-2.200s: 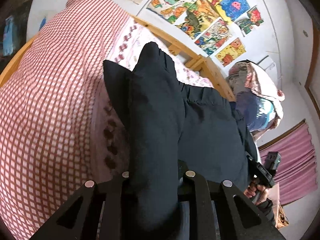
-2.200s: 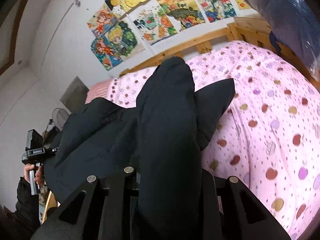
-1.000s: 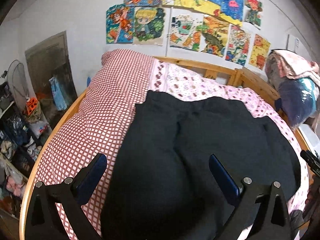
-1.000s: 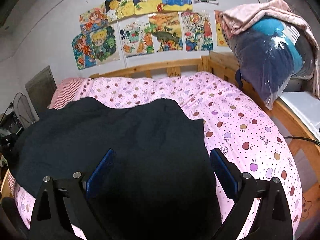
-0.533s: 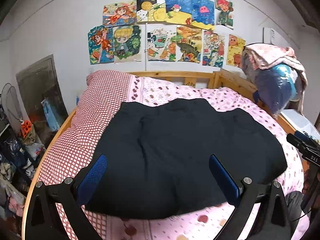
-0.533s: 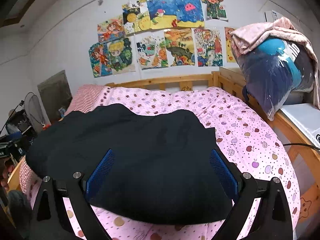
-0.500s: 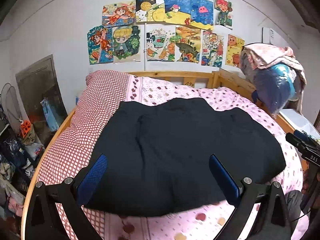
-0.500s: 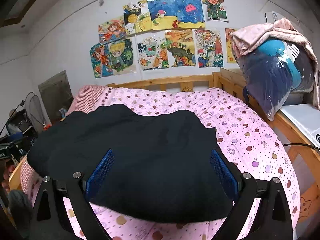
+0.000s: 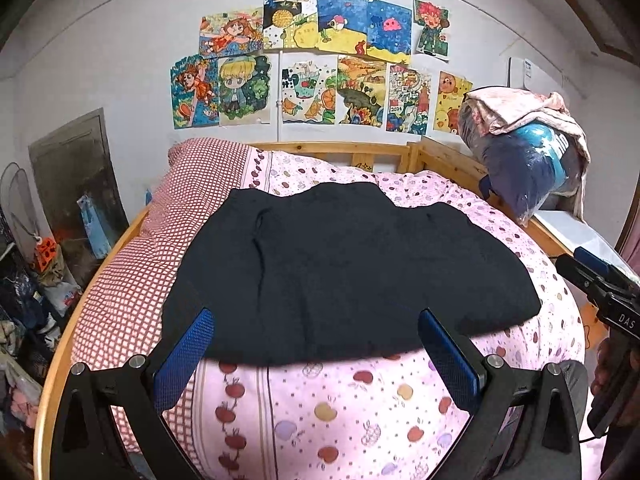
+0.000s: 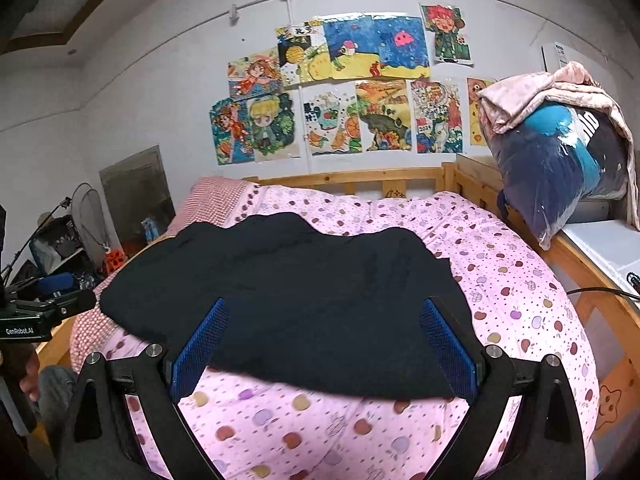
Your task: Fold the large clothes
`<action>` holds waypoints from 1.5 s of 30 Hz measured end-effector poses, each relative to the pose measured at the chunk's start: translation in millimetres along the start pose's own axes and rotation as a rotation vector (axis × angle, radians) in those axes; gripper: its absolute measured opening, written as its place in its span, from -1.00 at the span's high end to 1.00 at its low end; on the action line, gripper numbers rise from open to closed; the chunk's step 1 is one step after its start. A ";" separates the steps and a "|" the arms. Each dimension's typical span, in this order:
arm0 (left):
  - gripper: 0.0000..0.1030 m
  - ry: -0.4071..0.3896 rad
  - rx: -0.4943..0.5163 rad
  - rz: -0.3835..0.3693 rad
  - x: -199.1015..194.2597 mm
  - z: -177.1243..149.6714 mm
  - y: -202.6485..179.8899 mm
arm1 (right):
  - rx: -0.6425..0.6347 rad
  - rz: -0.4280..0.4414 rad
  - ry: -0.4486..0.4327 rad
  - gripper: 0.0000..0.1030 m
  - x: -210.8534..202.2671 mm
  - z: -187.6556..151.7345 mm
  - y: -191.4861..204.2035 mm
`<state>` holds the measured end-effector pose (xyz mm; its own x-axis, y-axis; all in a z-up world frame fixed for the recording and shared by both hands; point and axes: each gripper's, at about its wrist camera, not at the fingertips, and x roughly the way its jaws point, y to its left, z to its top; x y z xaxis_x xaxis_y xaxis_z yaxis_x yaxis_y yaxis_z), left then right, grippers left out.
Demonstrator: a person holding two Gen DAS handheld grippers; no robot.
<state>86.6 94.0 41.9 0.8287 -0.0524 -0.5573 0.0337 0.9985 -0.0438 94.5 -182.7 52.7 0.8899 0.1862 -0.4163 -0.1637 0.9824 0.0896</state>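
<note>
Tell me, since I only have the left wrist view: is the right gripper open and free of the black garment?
Observer: Yes. The right wrist view shows the right gripper wide open and holding nothing. The black garment lies spread on the bed.
Operator: Where is the garment's near right corner?
Observer: Low in that view, next to the gripper's right-hand blue pad, flat on the pink quilt.
Operator: Anything on that side that could snag?
Observer: A black cable runs by the wooden side rail, well apart from the garment.
</note>
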 end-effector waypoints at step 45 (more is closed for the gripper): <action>-1.00 -0.068 -0.045 0.032 -62.9 -70.0 -7.1 | -0.039 0.021 -0.037 -0.85 -65.4 -56.8 39.2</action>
<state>-4.9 89.0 19.2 0.8652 -0.0178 -0.5011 -0.0172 0.9977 -0.0652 5.7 -155.6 32.0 0.9011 0.2070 -0.3810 -0.1983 0.9781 0.0624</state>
